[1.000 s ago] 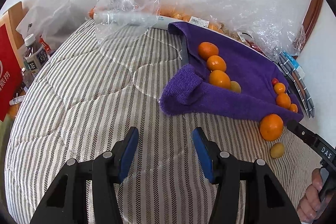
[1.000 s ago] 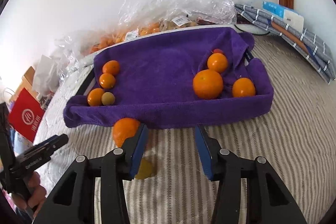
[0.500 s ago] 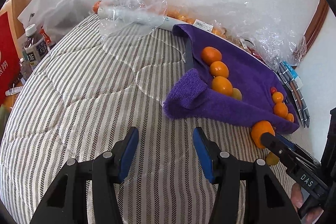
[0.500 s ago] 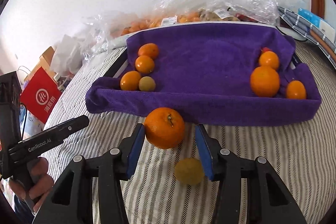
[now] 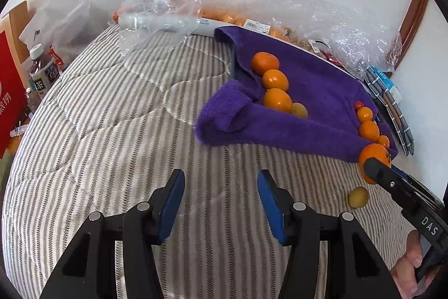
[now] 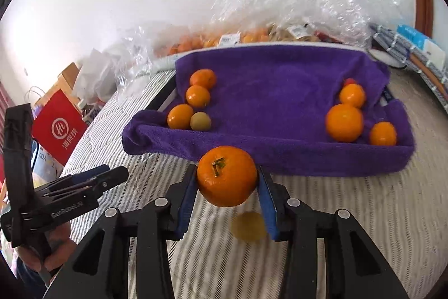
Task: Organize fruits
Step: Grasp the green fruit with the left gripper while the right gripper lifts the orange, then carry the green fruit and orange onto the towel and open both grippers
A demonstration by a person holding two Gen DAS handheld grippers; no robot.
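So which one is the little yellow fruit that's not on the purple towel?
Find the purple towel on the striped bed. On the stripes in front of its near edge sits the yellow fruit, just below the big orange in the right gripper, whose jaws are closing. It is small, dull yellow and alone off the towel.

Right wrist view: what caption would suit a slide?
Right gripper closing on a large orange, in front of a purple towel holding sorted fruit.
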